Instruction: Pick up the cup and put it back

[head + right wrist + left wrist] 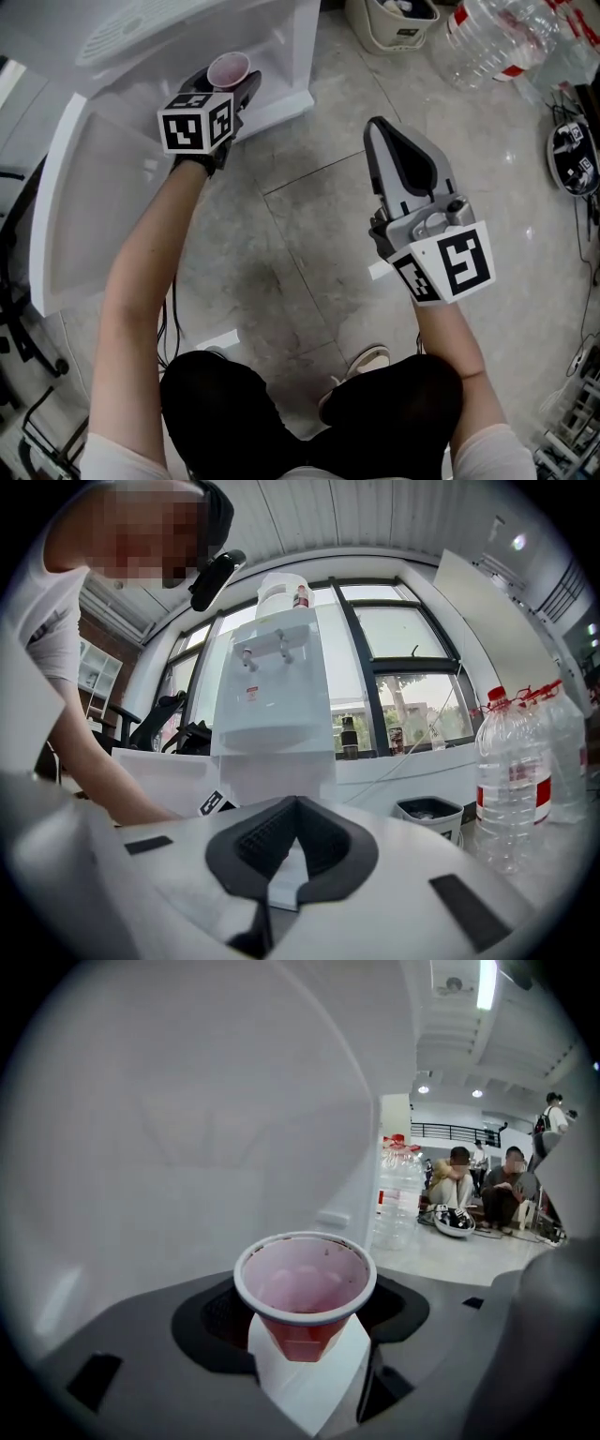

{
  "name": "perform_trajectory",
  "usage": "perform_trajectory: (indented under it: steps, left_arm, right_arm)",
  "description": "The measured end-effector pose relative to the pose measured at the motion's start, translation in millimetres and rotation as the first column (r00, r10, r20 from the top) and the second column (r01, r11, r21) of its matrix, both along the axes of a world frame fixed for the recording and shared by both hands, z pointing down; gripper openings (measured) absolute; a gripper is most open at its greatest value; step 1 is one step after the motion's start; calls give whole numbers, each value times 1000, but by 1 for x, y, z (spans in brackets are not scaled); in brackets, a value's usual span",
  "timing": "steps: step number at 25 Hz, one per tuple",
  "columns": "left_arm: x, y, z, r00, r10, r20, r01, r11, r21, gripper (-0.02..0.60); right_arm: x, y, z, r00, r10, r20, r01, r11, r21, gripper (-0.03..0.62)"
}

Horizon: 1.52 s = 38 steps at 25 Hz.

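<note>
My left gripper [225,90] is pinching the red, white-rimmed cup [305,1283] upright between its 2 jaws, carrying it close against the front of the white water dispenser [141,37]. My right gripper [382,127] is hovering over the tiled floor [300,234], well apart from the cup, its 2 jaws pressed together on nothing.

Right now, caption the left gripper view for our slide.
Left gripper grips a red cup upright beside a white panel.
</note>
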<state>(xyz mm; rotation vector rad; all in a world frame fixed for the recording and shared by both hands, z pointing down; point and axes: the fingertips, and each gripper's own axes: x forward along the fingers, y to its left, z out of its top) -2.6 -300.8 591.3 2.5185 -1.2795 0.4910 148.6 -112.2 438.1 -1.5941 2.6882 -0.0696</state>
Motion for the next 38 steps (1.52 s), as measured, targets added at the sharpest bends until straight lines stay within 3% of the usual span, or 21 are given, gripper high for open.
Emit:
perform_trajectory:
  steps: [8, 14, 20, 25, 31, 38]
  left_arm:
    - [-12, -17, 41, 992, -62, 106, 63, 998, -10, 324]
    - [-15, -22, 52, 992, -105, 64, 105, 994, -1, 324]
    - [-11, -26, 65, 992, -82, 100, 84, 996, -13, 324]
    - [-10, -26, 69, 994, -65, 87, 67, 997, -28, 325]
    - [-14, -21, 78, 990, -75, 118, 80, 996, -36, 425]
    - [-15, -4, 63, 993, -101, 60, 103, 994, -27, 434]
  right_arm:
    - [10, 8, 9, 1000, 4, -15, -4, 1000, -31, 20]
    - [19, 13, 15, 1000, 15, -17, -16, 998, -58, 20]
    - [27, 19, 16, 999, 28, -30, -30, 997, -69, 20]
    - [31, 21, 14, 999, 37, -32, -39, 997, -70, 20]
    - [28, 20, 14, 999, 30, -30, -32, 997, -71, 20]
    - [14, 12, 13, 1000, 8, -15, -9, 999, -53, 20]
